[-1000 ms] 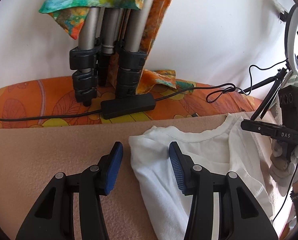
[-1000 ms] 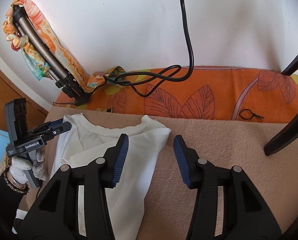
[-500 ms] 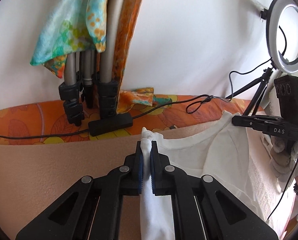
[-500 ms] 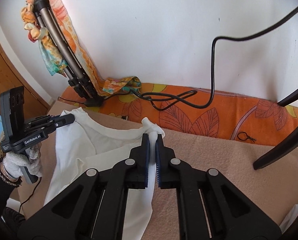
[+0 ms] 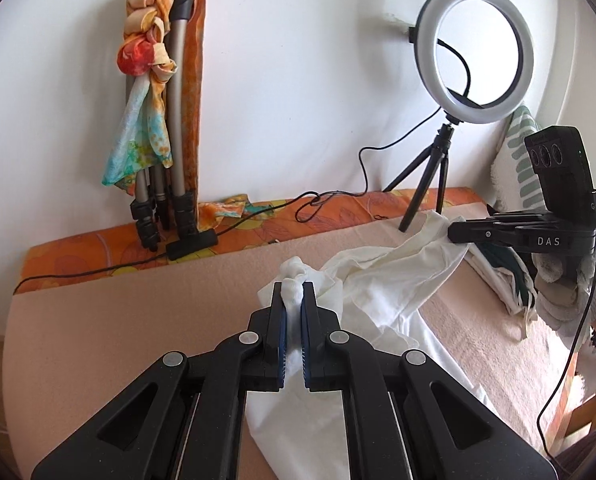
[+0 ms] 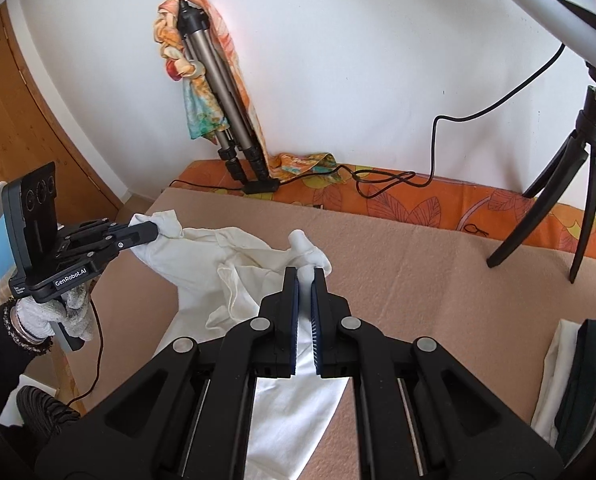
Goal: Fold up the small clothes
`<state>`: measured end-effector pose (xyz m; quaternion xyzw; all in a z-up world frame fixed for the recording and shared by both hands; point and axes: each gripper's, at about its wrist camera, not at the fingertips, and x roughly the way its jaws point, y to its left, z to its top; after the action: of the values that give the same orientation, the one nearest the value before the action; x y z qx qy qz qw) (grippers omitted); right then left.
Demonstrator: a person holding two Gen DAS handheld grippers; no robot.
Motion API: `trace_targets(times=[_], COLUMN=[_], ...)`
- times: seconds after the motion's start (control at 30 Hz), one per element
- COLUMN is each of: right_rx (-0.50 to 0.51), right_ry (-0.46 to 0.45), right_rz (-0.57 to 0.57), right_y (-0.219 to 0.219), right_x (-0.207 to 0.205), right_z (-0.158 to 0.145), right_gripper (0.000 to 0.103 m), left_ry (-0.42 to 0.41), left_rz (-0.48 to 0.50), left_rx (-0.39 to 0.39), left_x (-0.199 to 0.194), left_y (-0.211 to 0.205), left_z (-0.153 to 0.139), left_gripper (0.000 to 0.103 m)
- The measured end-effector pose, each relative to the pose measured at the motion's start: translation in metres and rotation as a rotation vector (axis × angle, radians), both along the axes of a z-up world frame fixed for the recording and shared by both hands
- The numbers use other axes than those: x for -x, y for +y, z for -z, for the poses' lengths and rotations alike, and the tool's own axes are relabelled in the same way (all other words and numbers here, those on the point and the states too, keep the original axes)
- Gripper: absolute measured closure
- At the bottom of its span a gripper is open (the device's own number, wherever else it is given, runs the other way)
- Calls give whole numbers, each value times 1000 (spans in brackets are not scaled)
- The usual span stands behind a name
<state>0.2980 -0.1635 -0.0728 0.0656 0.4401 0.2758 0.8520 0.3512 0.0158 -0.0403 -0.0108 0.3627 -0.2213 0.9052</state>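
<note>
A small white T-shirt [image 5: 382,280] hangs stretched between both grippers above the beige blanket [image 5: 118,320]. My left gripper [image 5: 293,292] is shut on one shoulder corner, a bunch of white cloth poking out past its blue pads. In the right wrist view my right gripper [image 6: 305,280] is shut on the other shoulder corner of the T-shirt [image 6: 242,256]. Each gripper shows in the other's view, pinching cloth: the right one [image 5: 456,235] at the far right, the left one [image 6: 154,232] at the left, held by a gloved hand [image 6: 50,312]. The shirt's lower part trails down onto the blanket.
A folded tripod [image 5: 166,128] draped with a colourful scarf leans on the white wall. A ring light [image 5: 474,52] on a small tripod stands at the bed's far right, with cables across the orange patterned sheet [image 5: 98,248]. Folded clothes [image 6: 578,380] are stacked at the right.
Both grippers went from open around the shirt's shoulders to shut on them, then rose and pulled back, lifting the shirt's top off the blanket.
</note>
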Motion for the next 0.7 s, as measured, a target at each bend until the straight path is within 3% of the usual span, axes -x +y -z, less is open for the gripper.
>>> trace_targets(times=[0.33,0.7], right_rx=[-77,-33], right_ry=[7,20], right_rz=[12,18], right_y=[3,6], right_x=[113,206], right_z=[-3,35], right_gripper=[96,96], left_ry=[-5,29], left_rz=[40,85], left_rx=[-14,-82], left_x=[98,182], left_y=[4,4], left_z=[-3,48], left_gripper=[99,99])
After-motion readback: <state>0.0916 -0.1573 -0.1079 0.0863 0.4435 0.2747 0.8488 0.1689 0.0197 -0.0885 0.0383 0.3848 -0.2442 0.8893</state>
